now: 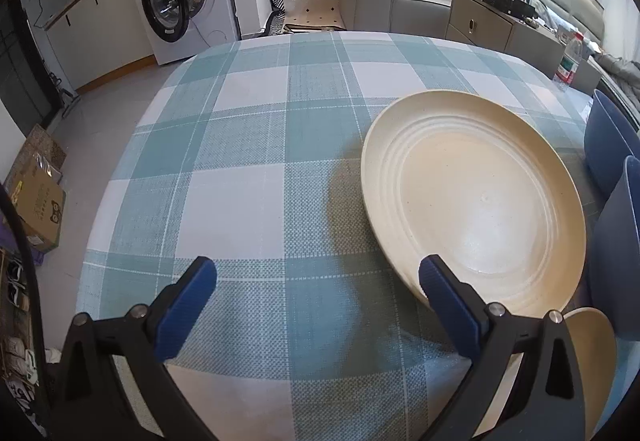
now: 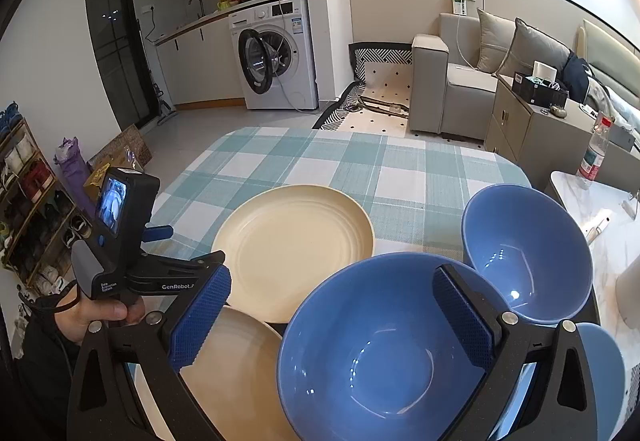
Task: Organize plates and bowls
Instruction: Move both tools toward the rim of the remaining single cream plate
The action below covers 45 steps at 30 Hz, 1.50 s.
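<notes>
1. left wrist view — my left gripper (image 1: 316, 281) hangs low over the checked tablecloth (image 1: 248, 145), its jaws spread wide with nothing between them. taking the far plate (image 1: 472, 197) as my landmark: the gripper's right finger overlaps that plate's near-left rim in the picture, though i cannot tell whether it touches.

2. same view, the count — two cream plates: the landmark one, and a second plate (image 1: 592, 345) just nearer than it, mostly hidden behind the gripper frame. right of the landmark plate i see two blue bowl walls (image 1: 608, 145), cut off at the edge.

3. my judgement of the step: sorting has barely begun, since plates and bowls lie spread out, not stacked. the left side seems set to take a plate. the next move calls for getting one finger under the landmark plate's shallow rim and one over it — a flat rim on cloth will be awkward to catch.

4. right wrist view — my right gripper (image 2: 332, 315) is also wide open and empty, hovering over the near bowl (image 2: 376, 357), which sits right of and nearer than the landmark plate (image 2: 294, 249). the far bowl (image 2: 528, 249) stands just right of that plate, beside the near bowl.

5. count here: two cream plates, the second (image 2: 236, 381) nearer than the landmark, and three blue bowls counting a sliver of a third bowl (image 2: 604, 365) at the lower right. a hand (image 2: 94, 311) holds the left gripper left of the landmark plate.
</notes>
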### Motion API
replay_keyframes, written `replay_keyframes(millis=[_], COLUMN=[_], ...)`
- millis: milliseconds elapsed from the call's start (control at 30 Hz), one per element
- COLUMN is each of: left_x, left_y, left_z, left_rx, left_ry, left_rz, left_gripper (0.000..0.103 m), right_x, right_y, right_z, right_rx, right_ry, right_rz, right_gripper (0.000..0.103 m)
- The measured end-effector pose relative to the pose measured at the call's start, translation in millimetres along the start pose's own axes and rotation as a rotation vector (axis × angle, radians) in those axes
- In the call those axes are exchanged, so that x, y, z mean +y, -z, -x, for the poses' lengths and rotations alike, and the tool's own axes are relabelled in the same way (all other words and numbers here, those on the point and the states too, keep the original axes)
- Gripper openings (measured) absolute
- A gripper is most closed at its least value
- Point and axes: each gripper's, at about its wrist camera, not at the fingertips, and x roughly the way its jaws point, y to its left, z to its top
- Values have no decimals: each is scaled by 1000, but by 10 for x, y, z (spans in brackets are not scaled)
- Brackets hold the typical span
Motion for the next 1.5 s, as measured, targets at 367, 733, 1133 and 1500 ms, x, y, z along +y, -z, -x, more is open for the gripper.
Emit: replay_keyframes(millis=[367,733,1133,1500], left_x=[206,508,633,682], left_y=[103,292,401,423], left_z=[64,166,195,195], left_rx=[0,-5,-13,-7], left_ry=[-27,-24,28,41], left_rz=[34,86,118,135], left_gripper=[102,102,102,101], right_x=[15,337,665,763], right_y=[0,-139,-301,-410], right_z=[-35,-155,-501,-870], right_rx=[10,21,81,128], right_ry=[-9,-51,-51,-72], right_rz=[3,54,61,-9], right_gripper=[102,102,102,102])
